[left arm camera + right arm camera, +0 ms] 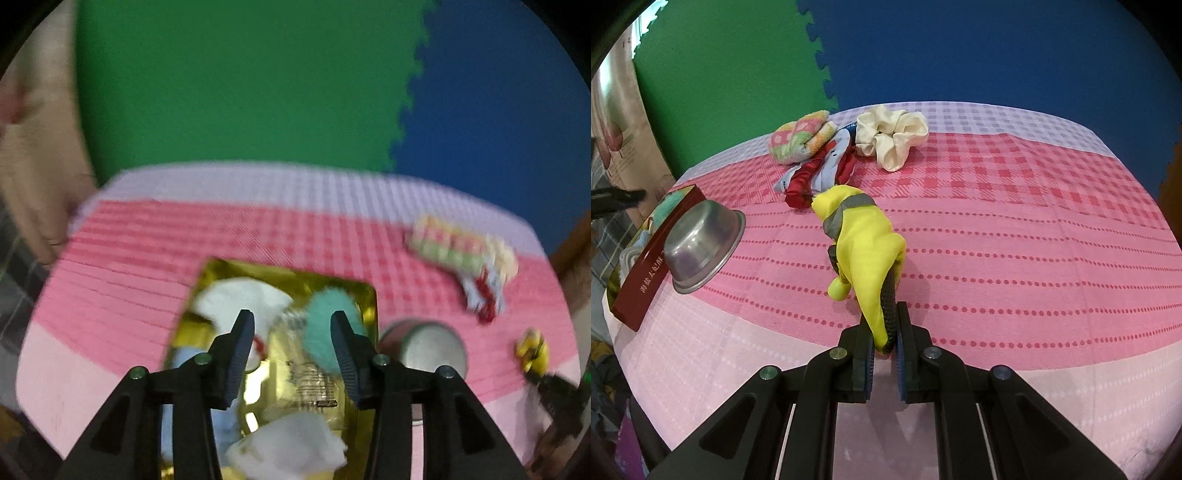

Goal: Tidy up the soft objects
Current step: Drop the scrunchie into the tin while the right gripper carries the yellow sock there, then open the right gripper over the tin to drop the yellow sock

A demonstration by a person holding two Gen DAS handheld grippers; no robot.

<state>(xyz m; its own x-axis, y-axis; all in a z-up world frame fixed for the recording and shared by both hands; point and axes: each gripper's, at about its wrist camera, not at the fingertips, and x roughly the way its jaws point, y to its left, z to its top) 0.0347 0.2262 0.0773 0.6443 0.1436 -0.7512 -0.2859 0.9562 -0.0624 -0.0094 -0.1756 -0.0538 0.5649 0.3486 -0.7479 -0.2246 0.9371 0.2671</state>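
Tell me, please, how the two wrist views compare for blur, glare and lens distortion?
Left wrist view: motion-blurred throughout, and the gold box shows bright glare on its foil lining, though the left gripper stays fairly sharp. Right wrist view: sharp, with the yellow cloth clear in the right gripper. Both views curve the tablecloth edge and have dark corners.

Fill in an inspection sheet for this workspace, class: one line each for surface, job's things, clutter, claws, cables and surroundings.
Surface: pink checked tablecloth, lilac at the far edge.
Job's things: gold-lined box holding a teal fluffy piece and white soft items; striped towel, cream scrunchie and red-and-blue cloth lying on the tablecloth; yellow fabric item.
Clutter: metal bowl tipped against the box.
Claws: left claw open above the box, nothing gripped; right claw shut on the yellow fabric item.
Cables: nothing seen.
Surroundings: green and blue foam mats behind.
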